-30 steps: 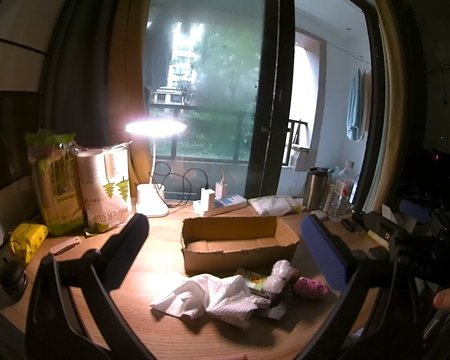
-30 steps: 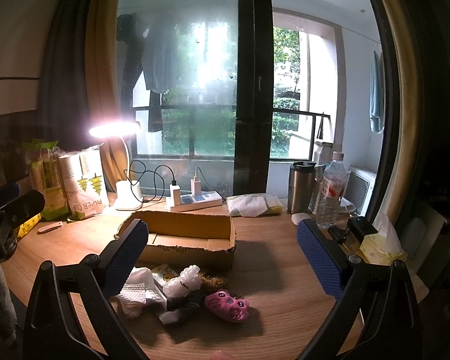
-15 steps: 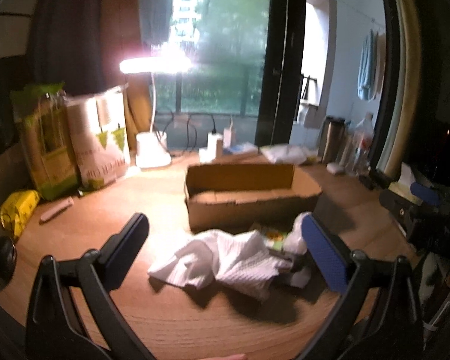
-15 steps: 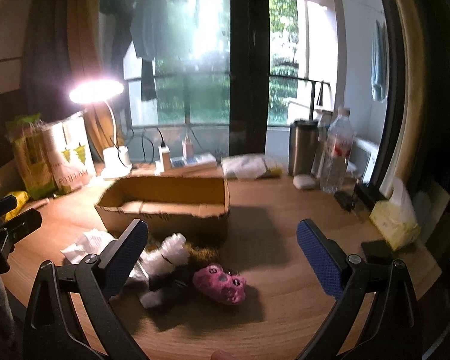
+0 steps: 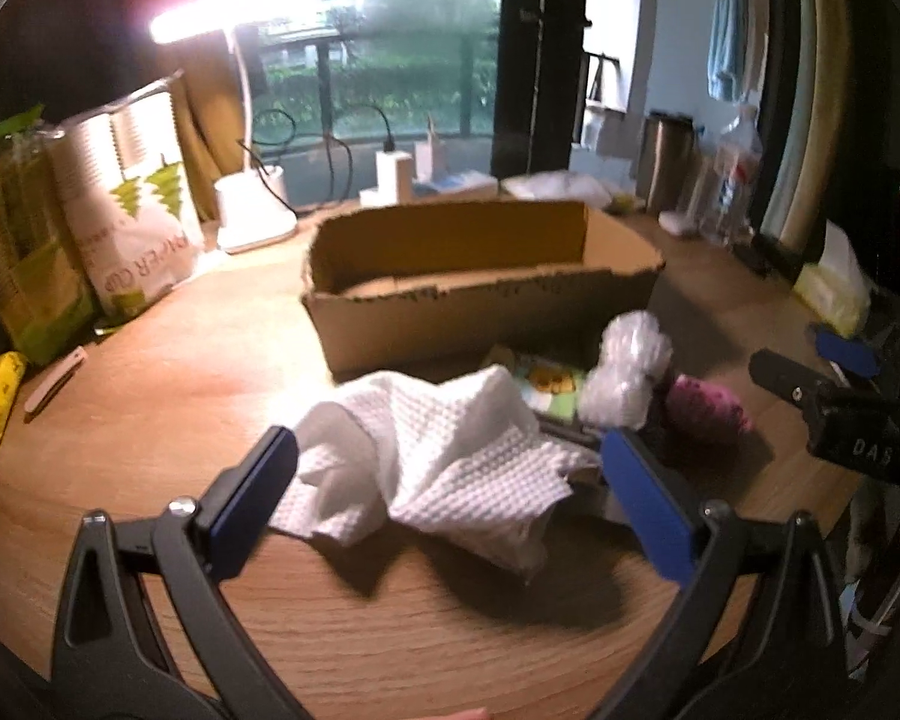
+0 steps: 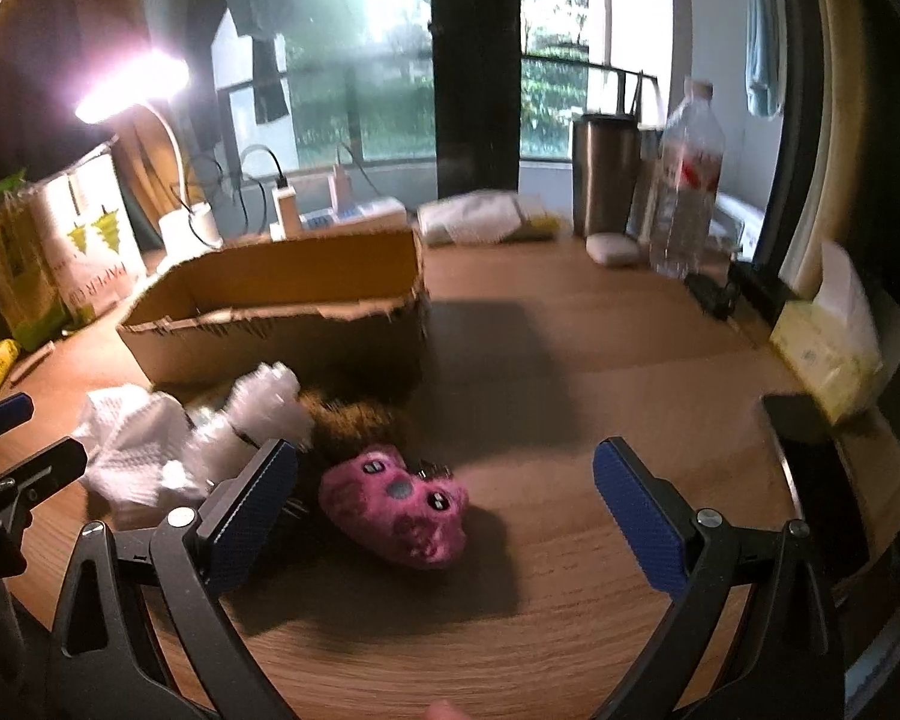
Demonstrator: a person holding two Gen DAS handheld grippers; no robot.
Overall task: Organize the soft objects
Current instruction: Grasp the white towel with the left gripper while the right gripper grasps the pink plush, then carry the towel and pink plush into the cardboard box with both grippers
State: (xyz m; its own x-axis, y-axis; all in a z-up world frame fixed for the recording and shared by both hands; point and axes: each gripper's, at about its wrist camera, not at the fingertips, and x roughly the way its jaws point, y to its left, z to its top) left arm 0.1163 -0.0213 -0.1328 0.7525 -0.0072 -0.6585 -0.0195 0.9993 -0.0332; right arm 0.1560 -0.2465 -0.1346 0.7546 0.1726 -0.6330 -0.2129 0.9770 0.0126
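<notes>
My left gripper (image 5: 447, 495): jaws wide, empty, low over white waffle cloth (image 5: 444, 456) crumpled on wooden desk (image 5: 150, 420). My right gripper (image 6: 444, 504): jaws wide, empty, pink plush toy (image 6: 399, 507) lying between fingers on desk. Bubble-wrap bundle (image 6: 264, 408) and dark furry item (image 6: 360, 426) just beside plush. Cardboard box (image 5: 480, 282) open, behind pile. Lit desk lamp (image 5: 234, 30) at rear left.
</notes>
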